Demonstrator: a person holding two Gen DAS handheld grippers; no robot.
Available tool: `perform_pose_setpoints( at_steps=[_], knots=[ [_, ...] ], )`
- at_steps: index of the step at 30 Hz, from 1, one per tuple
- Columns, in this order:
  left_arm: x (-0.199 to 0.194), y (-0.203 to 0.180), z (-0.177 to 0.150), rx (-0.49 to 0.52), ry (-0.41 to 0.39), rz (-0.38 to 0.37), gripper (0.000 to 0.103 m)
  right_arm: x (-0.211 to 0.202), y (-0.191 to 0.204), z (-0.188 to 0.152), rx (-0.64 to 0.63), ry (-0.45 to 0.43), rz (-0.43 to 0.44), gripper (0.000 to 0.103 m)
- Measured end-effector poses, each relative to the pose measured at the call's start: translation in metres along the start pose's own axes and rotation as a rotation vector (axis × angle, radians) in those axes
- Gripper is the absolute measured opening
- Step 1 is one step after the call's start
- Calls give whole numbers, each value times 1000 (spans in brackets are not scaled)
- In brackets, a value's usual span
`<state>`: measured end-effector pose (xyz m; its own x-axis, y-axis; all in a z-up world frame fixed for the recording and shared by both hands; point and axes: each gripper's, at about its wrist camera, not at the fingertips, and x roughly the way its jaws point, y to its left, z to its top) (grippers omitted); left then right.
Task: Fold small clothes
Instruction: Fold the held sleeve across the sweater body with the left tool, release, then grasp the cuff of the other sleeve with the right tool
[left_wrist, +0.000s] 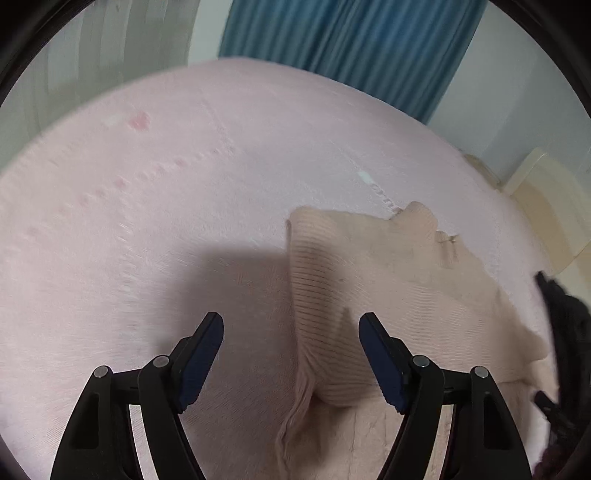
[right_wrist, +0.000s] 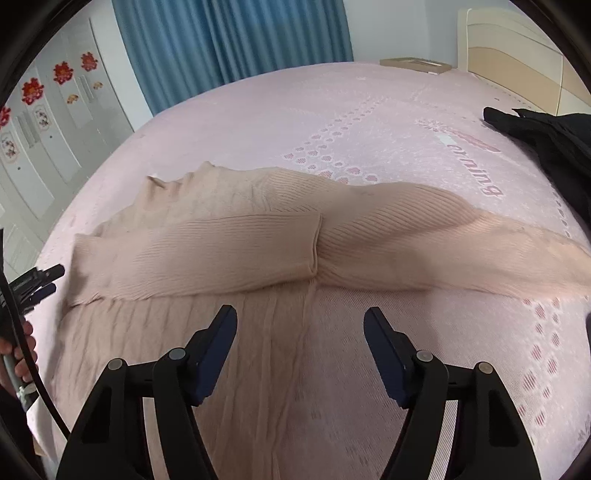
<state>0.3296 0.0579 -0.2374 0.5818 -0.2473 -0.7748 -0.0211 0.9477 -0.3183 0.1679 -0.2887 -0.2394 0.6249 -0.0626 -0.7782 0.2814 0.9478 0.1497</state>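
Beige ribbed knit sweater (right_wrist: 236, 243) spread flat on the pink patterned bedspread (right_wrist: 369, 122), both sleeves folded across its middle so the cuffs meet at a seam-like line near its centre. Lower body of the sweater running toward the camera under the right gripper (right_wrist: 300, 332); hem cut off by the bottom edge of the right wrist view. Far right sleeve end blurred, outline hard to read.

Right gripper above the sweater's lower body, jaws apart, nothing between the dark blue pads. Left gripper (left_wrist: 291, 338) over the sweater's left edge, jaws likewise apart, a raised fold of knit lying between them but not pinched; left wrist view smeared, bedspread pattern barely legible.

Black crumpled garment (right_wrist: 546, 144) on the bedspread well to the right of the sweater, partly cut by the lens rim. Person's hand (right_wrist: 20, 354) on a gripper handle just left of the sweater, mostly out of frame. Blue pleated curtain (right_wrist: 229, 48) behind the sweater, beyond the bed.
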Motion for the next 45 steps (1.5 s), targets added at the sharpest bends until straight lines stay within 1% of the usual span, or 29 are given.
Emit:
perform_pose_setpoints(
  at_steps=[1, 2, 3, 4, 5, 7, 8, 9, 10, 12, 13, 15, 16, 18, 20, 21, 22, 23, 27, 28, 30, 31, 34, 37, 39, 41, 42, 45],
  knots=[
    [7, 0, 2, 4, 10, -32, 70, 5, 0, 1, 5, 1, -10, 71],
    [12, 2, 0, 8, 20, -62, 64, 10, 1, 3, 11, 4, -23, 71],
    [22, 0, 0, 14, 30, -87, 54, 14, 0, 5, 17, 5, -31, 71],
    [30, -2, 2, 25, 41, -91, 18, 19, 1, 7, 24, 5, -38, 71],
    [33, -2, 4, 23, 33, -104, 15, 23, 1, 9, 24, 6, -45, 71],
    [27, 4, 5, 0, -29, -120, 14, 27, 2, 11, 12, 3, -62, 70],
    [25, 9, 4, 7, -50, -113, 14, 29, 4, 13, 0, -4, -68, 70],
    [24, 7, 3, 27, -49, -108, 14, 30, 7, 14, -12, -13, -73, 70],
    [30, 3, 0, 67, -38, -75, 14, 32, 9, 15, -25, -20, -81, 70],
    [30, -3, -3, 120, -51, -46, 16, 39, 12, 18, -43, -21, -108, 70],
    [26, -6, -4, 133, -61, -29, 23, 47, 14, 19, -50, -9, -131, 70],
    [19, -10, -2, 137, -69, -5, 27, 55, 14, 20, -56, 12, -157, 70],
    [13, -12, -2, 141, -80, -6, 27, 55, 13, 20, -59, 8, -161, 70],
    [-1, -17, -4, 164, -95, -23, 33, 53, 12, 21, -71, 18, -168, 70],
    [-12, -30, -8, 216, -118, -30, 48, 43, 9, 20, -77, 13, -163, 70],
    [-20, -35, -12, 238, -135, -33, 52, 38, 7, 18, -81, 9, -166, 70],
    [-22, -41, -15, 256, -142, -33, 57, 29, 2, 14, -82, -2, -173, 70],
    [-21, -47, -19, 277, -141, -26, 59, 22, -4, 12, -75, -11, -182, 70],
    [1, -62, -38, 352, -61, 53, 59, -16, -50, 3, 18, -37, -180, 72],
    [7, -63, -43, 371, -45, 78, 61, -29, -69, 1, 47, -51, -198, 72],
    [6, -67, -45, 393, -60, 89, 67, -50, -101, -4, 96, -77, -236, 75],
    [6, -70, -46, 405, -57, 88, 72, -58, -116, -6, 120, -87, -248, 78],
    [9, -74, -49, 428, -55, 114, 74, -73, -160, -11, 200, -97, -266, 80],
    [10, -75, -50, 437, -56, 128, 75, -71, -198, -16, 299, -80, -239, 80],
    [11, -74, -50, 435, -53, 127, 76, -66, -211, -18, 339, -80, -208, 80],
    [10, -74, -50, 434, -52, 127, 77, -57, -218, -17, 354, -67, -178, 79],
    [10, -74, -50, 434, -51, 129, 77, -50, -218, -16, 355, -58, -152, 79],
    [11, -75, -51, 439, -50, 135, 78, -34, -213, -13, 355, -42, -119, 78]
  ],
)
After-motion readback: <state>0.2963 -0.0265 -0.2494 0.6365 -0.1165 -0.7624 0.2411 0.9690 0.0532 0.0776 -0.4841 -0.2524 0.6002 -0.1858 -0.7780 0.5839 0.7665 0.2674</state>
